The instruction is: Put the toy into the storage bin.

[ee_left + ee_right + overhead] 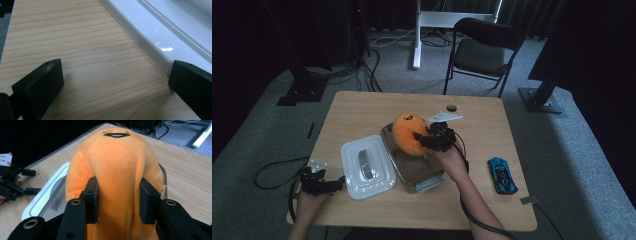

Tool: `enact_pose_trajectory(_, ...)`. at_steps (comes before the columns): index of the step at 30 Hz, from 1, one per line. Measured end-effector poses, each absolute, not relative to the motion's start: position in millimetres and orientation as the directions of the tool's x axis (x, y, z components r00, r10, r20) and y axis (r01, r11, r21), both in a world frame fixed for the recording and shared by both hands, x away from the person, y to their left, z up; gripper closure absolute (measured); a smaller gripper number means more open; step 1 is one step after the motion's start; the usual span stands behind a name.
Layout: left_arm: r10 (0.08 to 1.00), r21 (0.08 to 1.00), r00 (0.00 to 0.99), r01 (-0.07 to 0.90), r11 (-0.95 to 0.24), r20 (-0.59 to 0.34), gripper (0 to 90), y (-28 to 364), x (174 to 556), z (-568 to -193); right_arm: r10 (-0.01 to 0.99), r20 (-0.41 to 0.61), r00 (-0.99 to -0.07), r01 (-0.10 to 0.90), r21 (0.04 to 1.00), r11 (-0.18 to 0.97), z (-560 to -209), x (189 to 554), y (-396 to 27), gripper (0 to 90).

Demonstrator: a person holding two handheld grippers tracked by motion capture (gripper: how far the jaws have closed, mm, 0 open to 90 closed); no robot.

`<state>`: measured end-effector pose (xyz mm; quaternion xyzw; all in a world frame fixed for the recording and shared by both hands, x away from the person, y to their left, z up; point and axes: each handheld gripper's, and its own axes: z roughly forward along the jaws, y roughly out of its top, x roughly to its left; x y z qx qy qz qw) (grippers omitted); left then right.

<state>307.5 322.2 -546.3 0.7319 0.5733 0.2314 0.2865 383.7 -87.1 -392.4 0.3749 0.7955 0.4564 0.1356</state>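
Right tool point(118, 200) had its pads squeezed into the sides of the orange plush toy point(410, 134), which dented the fabric, so it had a solid hold. Going big to small: the wooden surface point(362, 110) carried everything. The metal tray point(424, 175) sat about in the middle of it, and the plush was held right over the tray's far end. The white lid point(367, 166) lay flat just beside the tray, toward the left edge. The left tool point(323, 183) rested near the front left corner, jaws wide apart with nothing between them, next to the lid's rim. A little blue toy car point(502, 175) sat near the right edge.
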Motion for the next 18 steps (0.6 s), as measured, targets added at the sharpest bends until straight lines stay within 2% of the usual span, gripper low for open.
enact_pose_trajectory(18, 0.972, 0.685, 0.236, 0.706, -0.179, 0.01, 0.3, 322.2, 307.4, -546.3, 0.728, 0.139, -0.672, 0.534, 0.771, 0.346, -406.8, 393.1, -78.9, 56.7)
